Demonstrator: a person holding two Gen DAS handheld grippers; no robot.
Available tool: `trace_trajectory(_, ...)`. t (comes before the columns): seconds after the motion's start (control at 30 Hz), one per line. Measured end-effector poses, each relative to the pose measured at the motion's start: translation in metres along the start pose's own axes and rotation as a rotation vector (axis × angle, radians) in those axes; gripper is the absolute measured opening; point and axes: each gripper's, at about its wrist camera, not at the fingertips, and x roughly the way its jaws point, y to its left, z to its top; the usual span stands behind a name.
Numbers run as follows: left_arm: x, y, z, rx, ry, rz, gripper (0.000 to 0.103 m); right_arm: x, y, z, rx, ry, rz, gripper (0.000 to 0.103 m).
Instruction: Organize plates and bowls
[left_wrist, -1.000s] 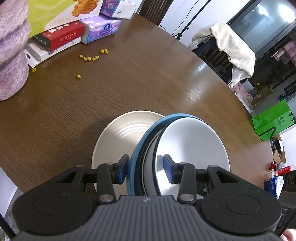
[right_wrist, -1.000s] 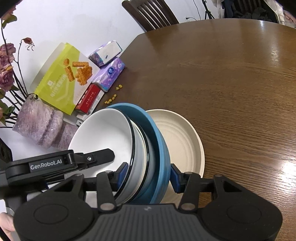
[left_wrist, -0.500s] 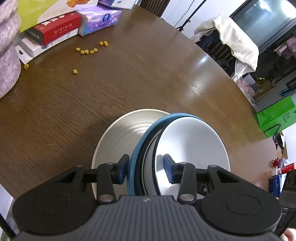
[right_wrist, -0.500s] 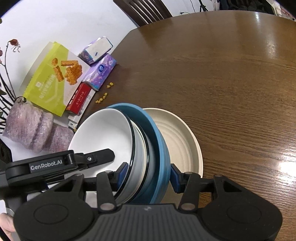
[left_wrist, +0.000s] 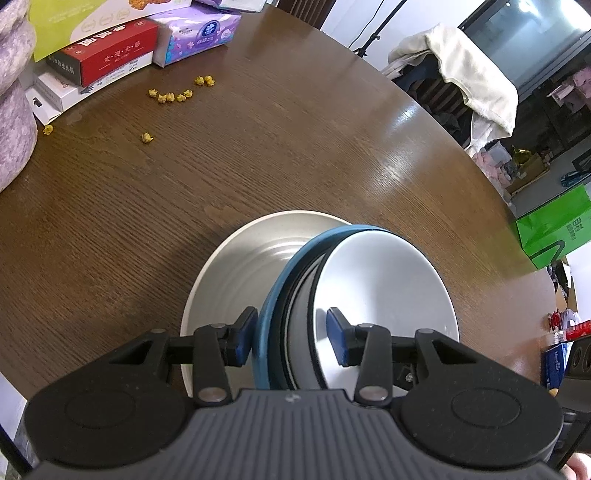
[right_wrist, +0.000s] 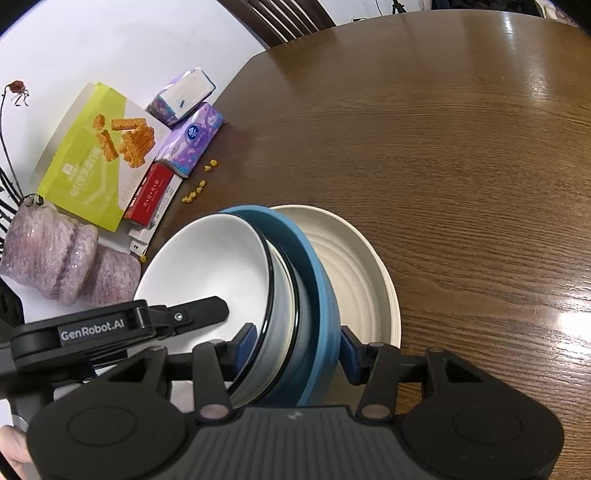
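Wooden table (left_wrist: 332, 147): right tool (right_wrist: 297, 347) and left tool (left_wrist: 291, 339) (loosening) pinch three nested bowls (left_wrist: 384, 288) over one plate (left_wrist: 251, 266).

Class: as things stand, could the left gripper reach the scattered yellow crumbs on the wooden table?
Probably not yet: the left gripper straddles the stacked blue and white bowls, so it is occupied, though the table towards the yellow crumbs lies bare.

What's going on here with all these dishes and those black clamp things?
A person holds a clamp-like gripper in each hand. The left gripper and right gripper each straddle the rim of a stack of bowls, white ones nested in a blue bowl. The stack sits tilted over a cream plate on the brown table. The left jaws are opening.
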Motion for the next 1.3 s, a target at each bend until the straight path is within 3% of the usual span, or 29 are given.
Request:
trace_trajectory(0.2, -0.002, -0.003, 0.0, 0.016, -0.009, -0.001, 0.053, -0.005, 0.004, 0.0, -0.019, -0.006, -0.01, 0.05)
trace_trajectory(0.3, -0.006, -0.003, 0.0, 0.022, -0.025, 0.008, 0.066, -0.01, 0.004, 0.001, -0.025, -0.022, -0.008, 0.051)
trace_trajectory(0.4, -0.016, -0.006, 0.0, 0.04, -0.064, 0.006, 0.08, -0.018, 0.006, 0.002, -0.034, -0.045, -0.001, 0.061)
trace_trajectory(0.47, -0.024, -0.007, -0.001, 0.05, -0.088, 0.007, 0.089, -0.025, 0.01, 0.002, -0.051, -0.064, 0.003, 0.076)
trace_trajectory(0.53, -0.031, -0.007, -0.001, 0.057, -0.11, 0.008, 0.092, -0.032, 0.014, 0.001, -0.067, -0.083, 0.001, 0.085)
trace_trajectory(0.63, -0.043, -0.006, -0.004, 0.065, -0.141, 0.013, 0.1, -0.041, 0.016, -0.001, -0.074, -0.104, -0.003, 0.086)
trace_trajectory(0.9, -0.078, -0.009, -0.02, 0.161, -0.24, 0.028, 0.103, -0.076, 0.027, -0.019, -0.098, -0.201, -0.009, 0.103)
trace_trajectory(1.17, -0.114, -0.01, -0.044, 0.229, -0.314, 0.027, 0.103, -0.11, 0.038, -0.058, -0.107, -0.31, -0.098, 0.103)
trace_trajectory(1.3, -0.128, -0.017, -0.062, 0.308, -0.35, 0.004, 0.103, -0.128, 0.047, -0.087, -0.093, -0.386, -0.16, 0.103)
